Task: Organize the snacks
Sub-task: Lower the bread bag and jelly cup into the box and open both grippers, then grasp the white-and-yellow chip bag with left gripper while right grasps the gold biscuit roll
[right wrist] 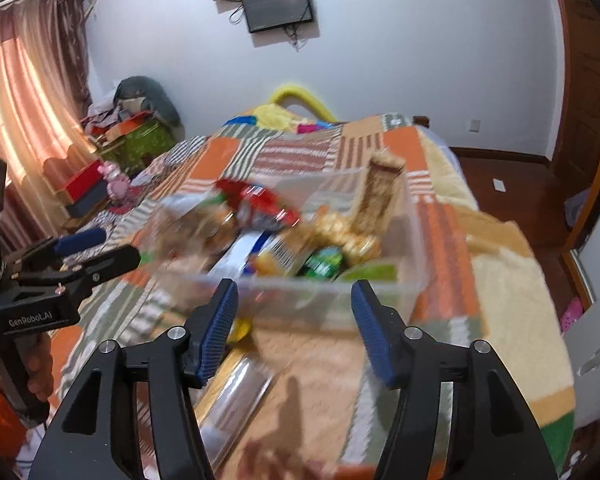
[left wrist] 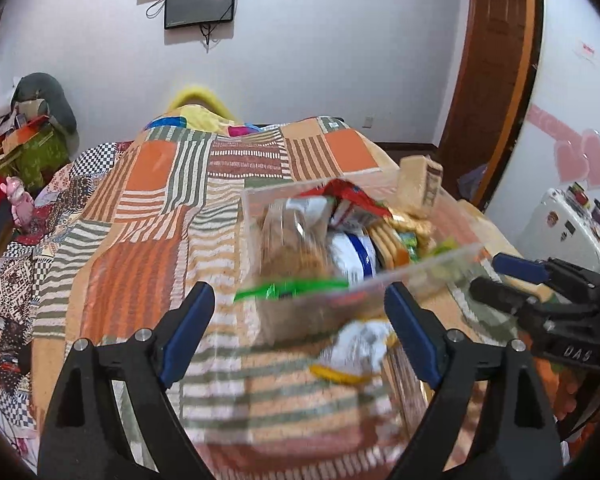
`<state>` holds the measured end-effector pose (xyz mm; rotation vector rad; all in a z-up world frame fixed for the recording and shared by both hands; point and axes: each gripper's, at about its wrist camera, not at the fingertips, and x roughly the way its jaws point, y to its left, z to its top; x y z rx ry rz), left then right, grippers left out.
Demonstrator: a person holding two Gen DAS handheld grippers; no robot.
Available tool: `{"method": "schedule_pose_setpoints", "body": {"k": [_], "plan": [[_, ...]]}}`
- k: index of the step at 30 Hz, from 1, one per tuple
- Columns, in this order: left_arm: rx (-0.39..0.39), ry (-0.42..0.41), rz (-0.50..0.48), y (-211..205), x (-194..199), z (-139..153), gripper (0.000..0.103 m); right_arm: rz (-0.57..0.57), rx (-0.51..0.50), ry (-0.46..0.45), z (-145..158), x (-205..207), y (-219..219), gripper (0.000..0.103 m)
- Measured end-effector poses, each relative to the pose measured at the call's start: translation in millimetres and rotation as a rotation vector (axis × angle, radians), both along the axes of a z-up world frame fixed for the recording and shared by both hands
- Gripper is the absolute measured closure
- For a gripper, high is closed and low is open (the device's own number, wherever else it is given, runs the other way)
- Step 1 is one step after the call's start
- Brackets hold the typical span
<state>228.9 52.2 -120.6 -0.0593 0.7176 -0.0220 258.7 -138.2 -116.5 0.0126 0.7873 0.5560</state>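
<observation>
Closest in the left wrist view, the left hand-held gripper [left wrist: 300,308] has its blue-padded fingers [left wrist: 190,332] spread wide with nothing between them. Just ahead of its fingertips, on the bed's patchwork quilt [left wrist: 148,200], loose wrappers lie blurred: a green packet [left wrist: 288,289] and a yellow-and-white one [left wrist: 356,354] right by the near wall of the clear plastic container [left wrist: 432,268]. That container sits slightly right of the left hand-held gripper, its near rim level with the right fingertip, and it is full of snacks [left wrist: 352,236]: a red packet, a blue-and-white one, stacked biscuits, a tan wafer block standing upright at the far corner.

The right hand-held gripper [right wrist: 294,302] is also spread open and empty, its fingers [right wrist: 216,332] reaching almost to the container's near wall [right wrist: 332,292], which lies straight ahead between them. Below its left finger a clear-wrapped long pack [right wrist: 236,396] lies on the quilt, with a yellow wrapper [right wrist: 240,328] just beyond. Each gripper shows at the edge of the other's view, on either side of the container.

Beyond the container the quilt runs on to a yellow headboard [right wrist: 300,98]. Far left of both grippers stand a green box [right wrist: 140,140] piled with clutter, a red box, a pink toy and curtains [right wrist: 24,100]. Two dark screens [right wrist: 278,4] hang on the far wall; a wooden door [left wrist: 496,60] stands to the far right.
</observation>
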Motion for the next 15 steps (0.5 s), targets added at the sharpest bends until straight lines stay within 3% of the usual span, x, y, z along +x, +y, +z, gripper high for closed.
{"method": "schedule_pose_setpoints", "body": {"k": [8, 15], "plan": [[0.016, 0.066, -0.016, -2, -38, -28, 0.014, 0.057, -0.026, 0.111, -40, -20, 29, 0.044], [-0.028, 0.144, -0.026, -5, -40, -57, 0.014, 0.071, -0.071, 0.197, -70, -14, 48, 0.044]]}}
